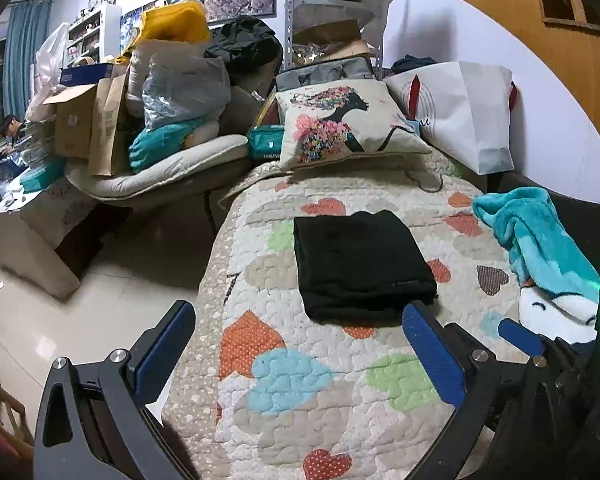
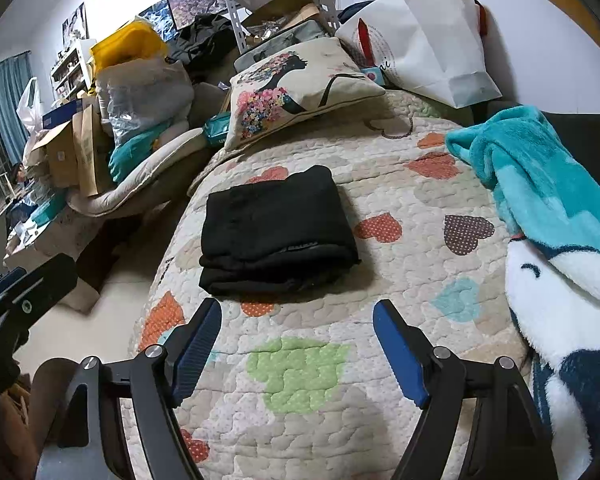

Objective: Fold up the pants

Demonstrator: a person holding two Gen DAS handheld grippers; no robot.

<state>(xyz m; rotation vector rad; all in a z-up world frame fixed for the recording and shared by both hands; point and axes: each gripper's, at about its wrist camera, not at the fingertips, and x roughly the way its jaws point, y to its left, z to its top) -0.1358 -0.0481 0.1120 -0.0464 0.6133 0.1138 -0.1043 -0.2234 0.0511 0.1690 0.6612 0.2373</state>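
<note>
The black pants [image 1: 360, 264] lie folded into a compact rectangle on the heart-patterned quilt [image 1: 300, 384]. They also show in the right wrist view [image 2: 276, 232]. My left gripper [image 1: 296, 328] is open and empty, just short of the pants' near edge. Its right fingertip [image 1: 414, 316] is close to their near right corner. My right gripper [image 2: 298, 320] is open and empty, a little back from the near edge of the pants. Its fingertip [image 1: 516, 330] shows at the right of the left wrist view.
A teal and white fleece blanket [image 2: 548, 216] lies at the quilt's right side. A printed pillow [image 2: 292, 88] and a white paper bag [image 2: 428, 48] sit at the far end. Boxes and bags [image 1: 140, 92] pile up on the left, past the quilt's edge and bare floor [image 1: 100, 288].
</note>
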